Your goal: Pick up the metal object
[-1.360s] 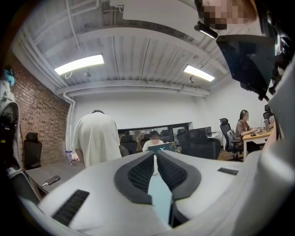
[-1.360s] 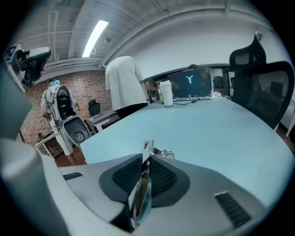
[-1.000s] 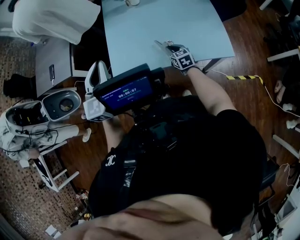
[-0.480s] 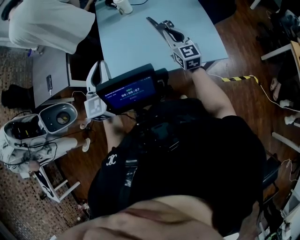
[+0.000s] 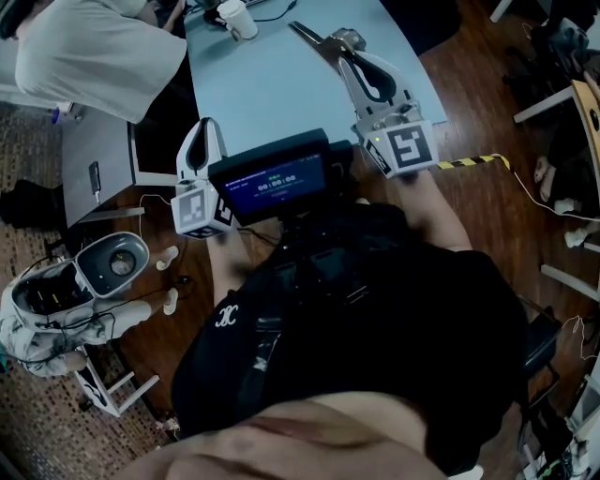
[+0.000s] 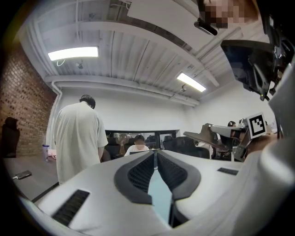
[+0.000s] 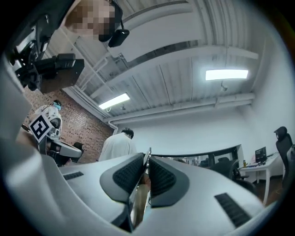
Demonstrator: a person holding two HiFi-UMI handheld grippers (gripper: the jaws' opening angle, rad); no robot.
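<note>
The metal object (image 5: 309, 35), a thin flat steel piece, sticks out up-left from my right gripper (image 5: 339, 47), which is shut on it and held in the air above the light blue table (image 5: 272, 89). In the right gripper view the piece shows as a thin edge (image 7: 148, 156) pinched between the dark pads (image 7: 126, 176) of the right gripper (image 7: 147, 162). My left gripper (image 5: 208, 126) hangs off the table's near-left edge. Its jaws are shut on nothing in the left gripper view (image 6: 155, 156), where the raised right gripper (image 6: 230, 134) with the metal piece (image 6: 199, 135) appears at the right.
A white cup (image 5: 232, 16) stands at the table's far edge. A person in a pale shirt (image 5: 94, 52) stands left of the table. A grey side desk (image 5: 98, 141) lies left, office chairs and a wooden floor (image 5: 487, 103) right. A screen device (image 5: 272, 178) sits on the wearer's chest.
My right gripper has risen off the table and come toward the wearer with the metal object in it. Both gripper views now point higher, at the ceiling. The left gripper stays shut.
</note>
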